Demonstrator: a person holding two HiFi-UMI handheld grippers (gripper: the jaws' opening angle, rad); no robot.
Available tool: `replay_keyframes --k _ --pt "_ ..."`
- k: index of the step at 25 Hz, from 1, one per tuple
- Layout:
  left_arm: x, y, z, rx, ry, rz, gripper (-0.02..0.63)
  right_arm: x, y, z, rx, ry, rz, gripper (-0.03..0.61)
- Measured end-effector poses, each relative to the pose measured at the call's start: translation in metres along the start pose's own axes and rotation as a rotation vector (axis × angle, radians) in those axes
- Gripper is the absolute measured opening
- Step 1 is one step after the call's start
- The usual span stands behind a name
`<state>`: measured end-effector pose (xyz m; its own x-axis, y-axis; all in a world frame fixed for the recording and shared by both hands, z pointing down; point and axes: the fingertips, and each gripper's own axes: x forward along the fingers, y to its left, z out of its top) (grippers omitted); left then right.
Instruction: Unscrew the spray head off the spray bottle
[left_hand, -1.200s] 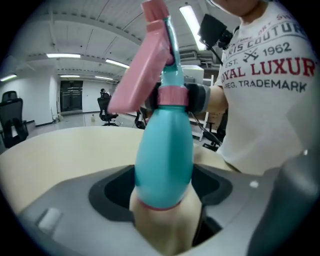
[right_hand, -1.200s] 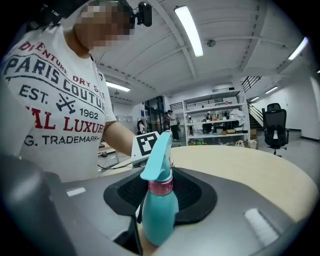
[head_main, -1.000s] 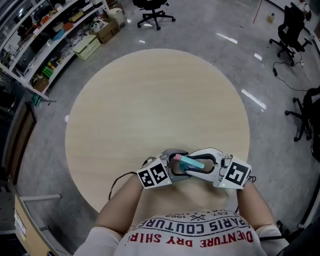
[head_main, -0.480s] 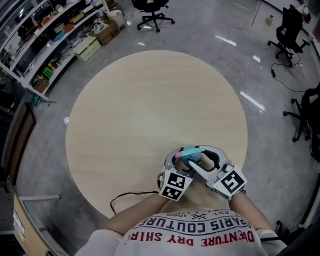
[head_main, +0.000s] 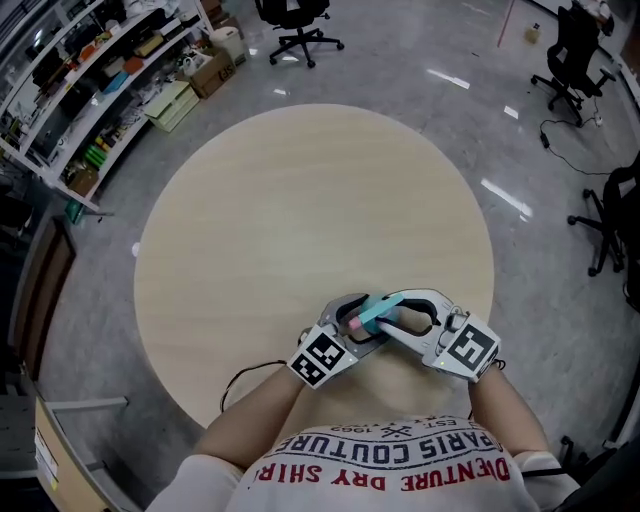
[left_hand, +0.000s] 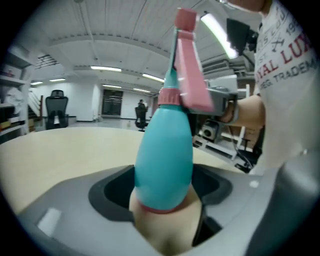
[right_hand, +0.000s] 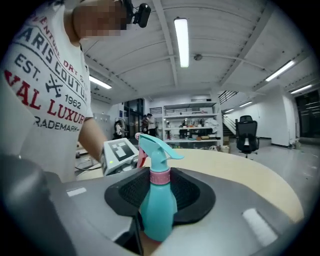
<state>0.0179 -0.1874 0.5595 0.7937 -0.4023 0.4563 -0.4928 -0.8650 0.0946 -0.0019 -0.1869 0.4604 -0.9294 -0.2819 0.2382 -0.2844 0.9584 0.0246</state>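
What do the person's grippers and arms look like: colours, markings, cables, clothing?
Both the left gripper and right gripper have grey bodies with black pads and a white cube bearing black square markers. A black cable trails from the left one. The person wears a white short-sleeved shirt with red and dark lettering. The right jaws have just been closing, spray bottle between them.

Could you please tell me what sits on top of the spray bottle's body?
A pink collar sits on the bottle body, and above it the teal spray head with its pink trigger. The collar hides the neck.
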Motion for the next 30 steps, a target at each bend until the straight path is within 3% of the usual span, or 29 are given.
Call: replay_keyframes --k 4,8,14,30 --pt "-0.004 -0.007 -0.003 0.114 0.052 -0.226 0.351 0.001 0.008 -0.001 -0.02 0.057 0.189 0.129" --pt "-0.008 -0.007 -0.003 0.125 0.062 -0.287 0.351 0.005 0.008 0.002 0.003 0.078 0.256 0.129" --pt "-0.006 -0.007 -0.004 0.11 0.045 -0.233 0.351 -0.002 0.009 0.014 0.121 -0.021 0.214 0.129" --pt "-0.058 0.014 -0.035 -0.022 0.008 0.049 0.351 -0.037 0.018 0.126 0.138 -0.33 0.102 0.129"
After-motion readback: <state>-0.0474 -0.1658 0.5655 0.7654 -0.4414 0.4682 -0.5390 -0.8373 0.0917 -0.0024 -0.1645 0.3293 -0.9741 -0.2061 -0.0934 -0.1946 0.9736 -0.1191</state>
